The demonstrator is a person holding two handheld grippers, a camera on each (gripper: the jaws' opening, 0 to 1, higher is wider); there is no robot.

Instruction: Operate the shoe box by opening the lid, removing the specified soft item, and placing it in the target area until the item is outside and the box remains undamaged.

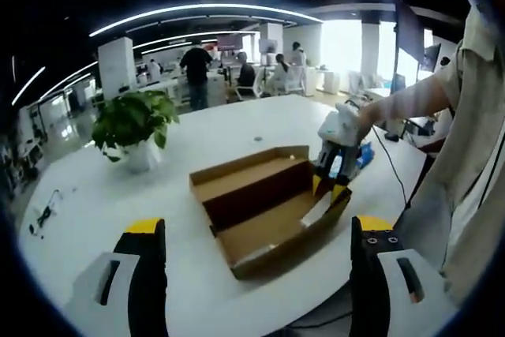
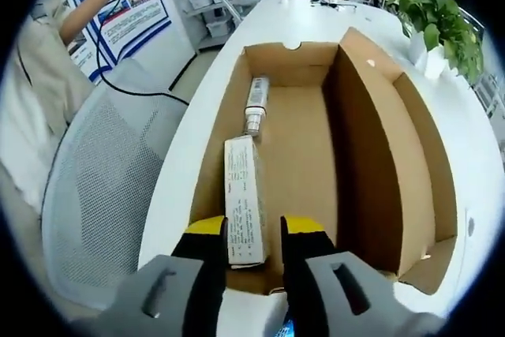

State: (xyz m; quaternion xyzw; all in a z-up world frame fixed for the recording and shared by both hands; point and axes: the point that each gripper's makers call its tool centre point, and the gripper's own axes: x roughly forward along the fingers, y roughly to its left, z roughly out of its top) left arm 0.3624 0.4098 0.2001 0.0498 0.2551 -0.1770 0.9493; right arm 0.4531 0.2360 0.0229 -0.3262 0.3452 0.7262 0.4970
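the left gripper (image 1: 256,274) hangs released off the table's (image 1: 237,128) near edge. the shoe box (image 2: 316,171), lid folded back, sits by that edge, and inside along its wall the right gripper (image 2: 254,238) straddles a slim white carton (image 2: 243,199), jaws not yet clenched. better to clamp lightly mid-length, then lift straight up clear of the cardboard wall.

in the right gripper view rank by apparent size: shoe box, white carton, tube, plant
1. shoe box, by far the largest
2. white carton, though it lies nearest the camera
3. plant and tube: the plant covers more of the picture, but it stands farther off, so their real order is unsure
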